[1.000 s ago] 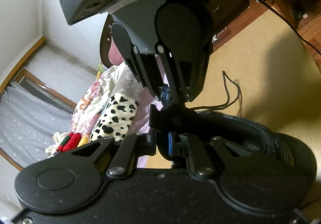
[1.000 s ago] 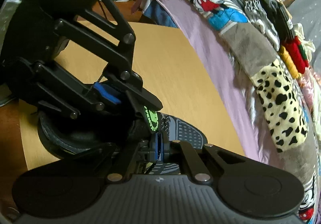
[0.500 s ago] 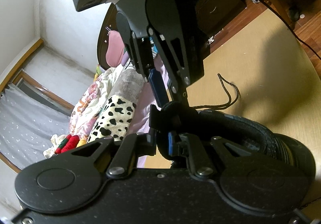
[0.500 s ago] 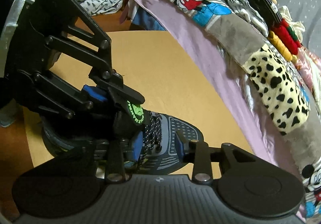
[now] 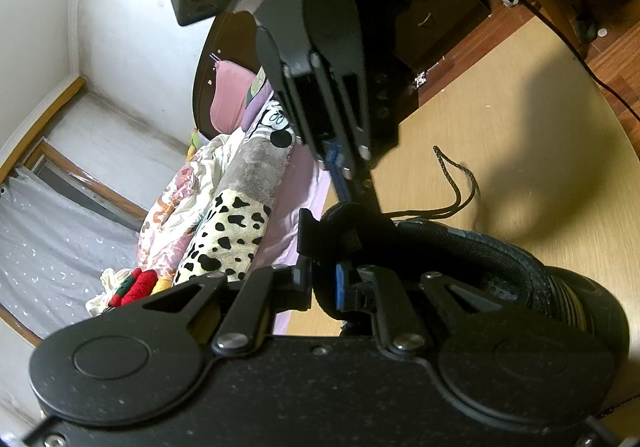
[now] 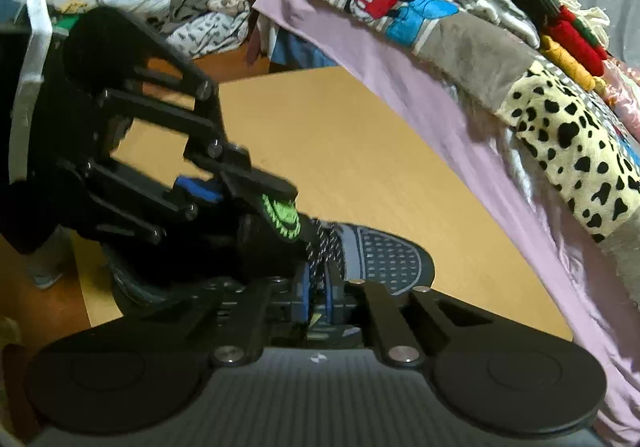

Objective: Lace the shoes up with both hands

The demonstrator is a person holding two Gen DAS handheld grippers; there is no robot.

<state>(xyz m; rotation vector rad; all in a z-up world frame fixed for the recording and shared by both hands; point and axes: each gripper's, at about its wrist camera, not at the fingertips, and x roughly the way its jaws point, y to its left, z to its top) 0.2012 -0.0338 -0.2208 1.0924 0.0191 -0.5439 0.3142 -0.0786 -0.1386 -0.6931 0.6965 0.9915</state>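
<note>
The dark mesh sneaker [image 6: 384, 259] sits on the tan table [image 6: 320, 151]; left gripper [image 5: 324, 283] clamps its black tongue [image 5: 340, 227], right gripper [image 6: 316, 299] pinches the speckled lace [image 6: 320, 251]

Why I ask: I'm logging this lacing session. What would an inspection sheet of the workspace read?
Surface: tan wooden table, bare around the shoe.
Job's things: dark shoe on the table; speckled lace over the tongue; loose lace end lying on the table.
Clutter: nothing seen on the table.
Grippers: left gripper shut on the tongue; right gripper shut on the lace.
Cables: black cable on the floor.
Surroundings: bed beside the table, clothes pile behind.
</note>
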